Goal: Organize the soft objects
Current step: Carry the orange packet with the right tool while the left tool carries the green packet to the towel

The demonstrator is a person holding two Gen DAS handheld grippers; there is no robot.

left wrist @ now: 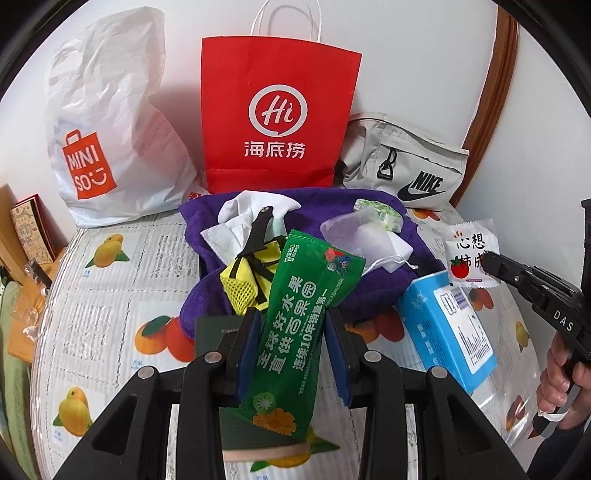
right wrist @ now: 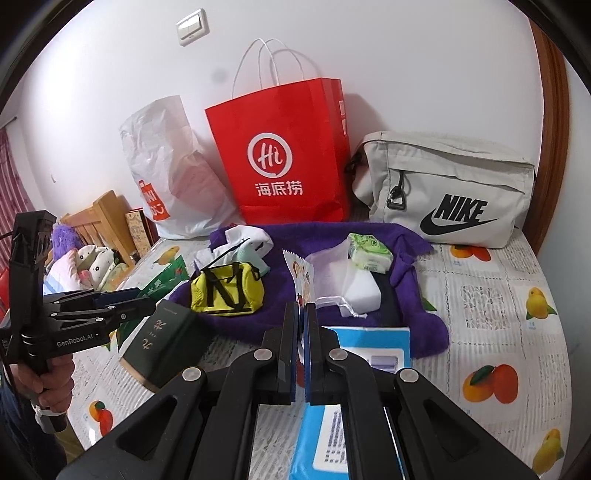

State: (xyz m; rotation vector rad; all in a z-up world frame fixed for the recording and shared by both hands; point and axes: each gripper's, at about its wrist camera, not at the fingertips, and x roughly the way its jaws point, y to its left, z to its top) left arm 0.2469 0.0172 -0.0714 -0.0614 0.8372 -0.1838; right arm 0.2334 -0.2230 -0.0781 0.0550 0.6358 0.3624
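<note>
Both grippers loaded, I held them over the desk (right wrist: 517, 314).
Left gripper (left wrist: 291, 339) was clamped on the green fruit-snack pouch (left wrist: 295, 314), above the purple towel (left wrist: 369, 295); right gripper (right wrist: 303, 332) was pinched nearly closed on the white tomato-print sachet (left wrist: 472, 254), just over the blue box (right wrist: 369, 343). Red paper bag (right wrist: 284, 155) and Nike pouch (right wrist: 447, 192) stood against the wall.

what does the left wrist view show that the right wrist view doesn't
Only the left wrist view shows the front of the white sachet with its tomato print, and the whole green snack packet in the left gripper. Only the right wrist view shows the wall switch and plush toys. Both show the red paper bag, Nike pouch and purple towel.
</note>
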